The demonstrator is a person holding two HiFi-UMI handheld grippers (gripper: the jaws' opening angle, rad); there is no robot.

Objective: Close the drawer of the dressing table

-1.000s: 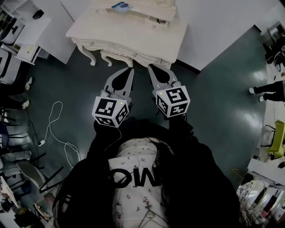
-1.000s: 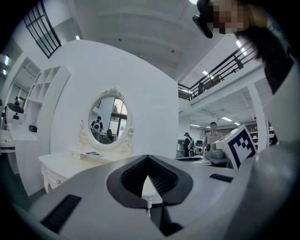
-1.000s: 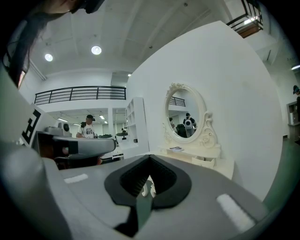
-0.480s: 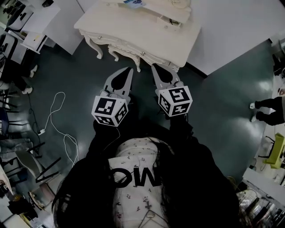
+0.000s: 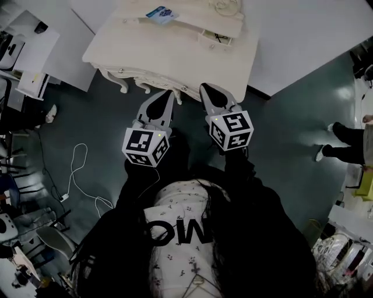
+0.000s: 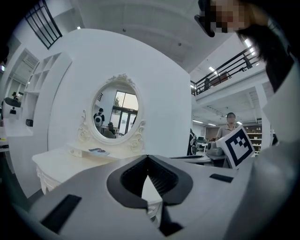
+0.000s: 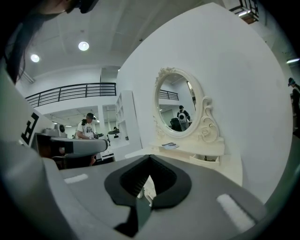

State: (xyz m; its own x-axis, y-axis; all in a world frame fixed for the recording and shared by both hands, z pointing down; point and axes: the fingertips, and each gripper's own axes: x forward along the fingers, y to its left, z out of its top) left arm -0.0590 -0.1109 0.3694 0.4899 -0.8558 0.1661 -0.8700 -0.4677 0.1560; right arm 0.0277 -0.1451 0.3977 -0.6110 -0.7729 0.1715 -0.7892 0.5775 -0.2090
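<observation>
A cream dressing table with carved legs stands against a white wall at the top of the head view. Its oval mirror rises at the back. On the tabletop at the right, a small drawer stands pulled out, with something dark inside. My left gripper and right gripper point side by side at the table's front edge, tips just over it. Both are shut with nothing between the jaws.
A blue booklet lies on the tabletop at the back. A white cable trails over the dark floor at the left, near desks. A person's legs show at the right edge.
Both grippers have moved forward together and now reach the table's front edge. The table fills more of the head view. The jaws have stayed shut.
</observation>
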